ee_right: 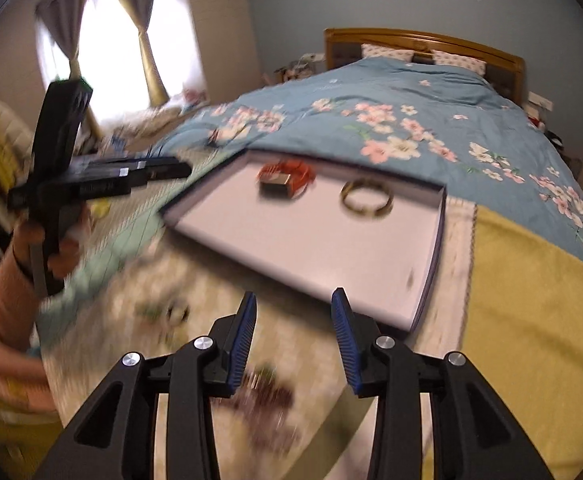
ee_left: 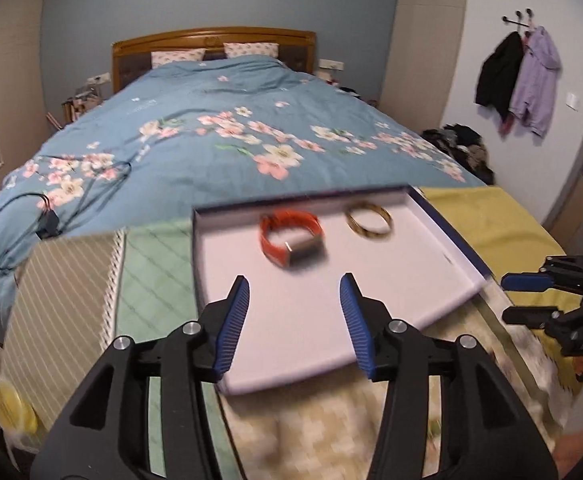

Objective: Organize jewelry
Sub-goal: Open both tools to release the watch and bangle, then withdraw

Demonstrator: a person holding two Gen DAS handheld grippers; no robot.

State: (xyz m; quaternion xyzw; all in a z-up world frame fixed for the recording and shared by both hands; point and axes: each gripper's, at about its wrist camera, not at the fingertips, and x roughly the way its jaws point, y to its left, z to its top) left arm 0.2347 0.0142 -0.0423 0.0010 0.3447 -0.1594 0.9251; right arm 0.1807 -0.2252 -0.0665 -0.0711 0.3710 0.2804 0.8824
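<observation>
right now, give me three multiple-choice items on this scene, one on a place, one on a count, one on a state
1. Where does the gold bangle lie?
A. inside the white tray
B. on the blue floral quilt
C. on the yellow cloth

2. How many jewelry pieces are in the tray?
A. one
B. two
C. four

3. What is the left gripper doing?
A. shut on the bangle
B. shut on the orange-strap watch
C. open, holding nothing

Answers:
1 A, the bangle rests on the tray floor near its far wall.
2 B, only the watch and bangle lie there.
3 C, its blue fingers stand apart with bare tray between.
</observation>
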